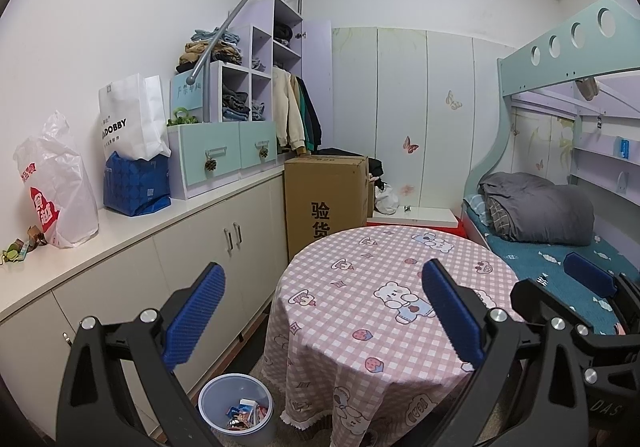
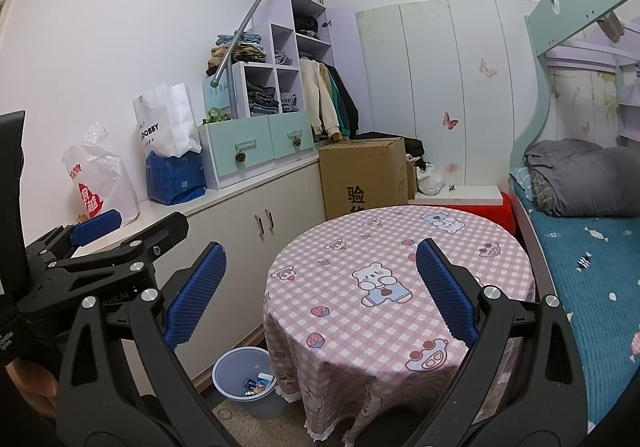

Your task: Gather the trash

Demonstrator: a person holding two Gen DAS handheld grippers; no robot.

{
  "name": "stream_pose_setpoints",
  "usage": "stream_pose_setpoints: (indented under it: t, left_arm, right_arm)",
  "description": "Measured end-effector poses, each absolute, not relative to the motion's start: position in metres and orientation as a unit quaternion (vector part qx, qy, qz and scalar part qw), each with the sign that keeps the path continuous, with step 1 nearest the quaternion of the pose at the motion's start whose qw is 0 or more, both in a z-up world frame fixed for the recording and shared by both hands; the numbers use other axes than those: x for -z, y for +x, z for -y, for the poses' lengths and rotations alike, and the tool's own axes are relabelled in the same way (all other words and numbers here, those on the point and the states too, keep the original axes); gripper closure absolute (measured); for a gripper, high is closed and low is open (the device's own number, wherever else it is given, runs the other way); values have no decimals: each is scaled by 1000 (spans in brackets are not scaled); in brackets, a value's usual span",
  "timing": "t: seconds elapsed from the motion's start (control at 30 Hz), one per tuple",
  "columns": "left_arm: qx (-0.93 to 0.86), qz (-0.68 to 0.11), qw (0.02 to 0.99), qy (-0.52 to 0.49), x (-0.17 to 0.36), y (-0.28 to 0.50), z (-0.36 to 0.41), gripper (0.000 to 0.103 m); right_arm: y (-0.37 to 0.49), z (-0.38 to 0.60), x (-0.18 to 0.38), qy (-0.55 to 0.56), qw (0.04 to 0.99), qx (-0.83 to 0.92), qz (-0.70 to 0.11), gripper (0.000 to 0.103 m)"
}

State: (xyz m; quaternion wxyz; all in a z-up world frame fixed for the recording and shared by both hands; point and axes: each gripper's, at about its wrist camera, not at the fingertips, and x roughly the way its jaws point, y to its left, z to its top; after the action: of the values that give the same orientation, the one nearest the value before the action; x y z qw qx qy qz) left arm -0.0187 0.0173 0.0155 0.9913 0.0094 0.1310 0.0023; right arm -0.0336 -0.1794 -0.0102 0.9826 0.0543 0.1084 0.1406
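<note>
A blue-grey trash bin [image 1: 236, 407] stands on the floor left of the round table [image 1: 360, 279]; it holds several wrappers [image 1: 245, 414]. It also shows in the right wrist view [image 2: 248, 381], with wrappers [image 2: 258, 383] inside. The table's pink checked cloth [image 2: 360, 247] carries no loose items. My left gripper [image 1: 320, 315] is open and empty, held above the table's near edge. My right gripper [image 2: 320, 287] is open and empty beside it. The right gripper shows at the right in the left wrist view [image 1: 560, 287], and the left gripper at the left in the right wrist view [image 2: 136, 225].
A white counter [image 1: 132, 223] with cabinets runs along the left wall, carrying plastic bags [image 1: 56, 183], a blue bag [image 1: 136, 183] and small wrappers [image 1: 20, 247]. A cardboard box [image 1: 326, 199] stands behind the table. A bunk bed [image 1: 560, 247] is on the right.
</note>
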Motion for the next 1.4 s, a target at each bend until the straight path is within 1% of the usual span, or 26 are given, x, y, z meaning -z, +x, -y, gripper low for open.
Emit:
stream_pose_setpoints:
  t: [1.07,1.4]
  left_arm:
    - [-4,-139,990,13,-5,-15,-24,6]
    - [-5,-148,989,15,-4,-7,-27,6]
  right_arm:
    - [-28,179,13,54,982,-143,-115,9]
    - [-25,179,25,56,980,-145,-122,9]
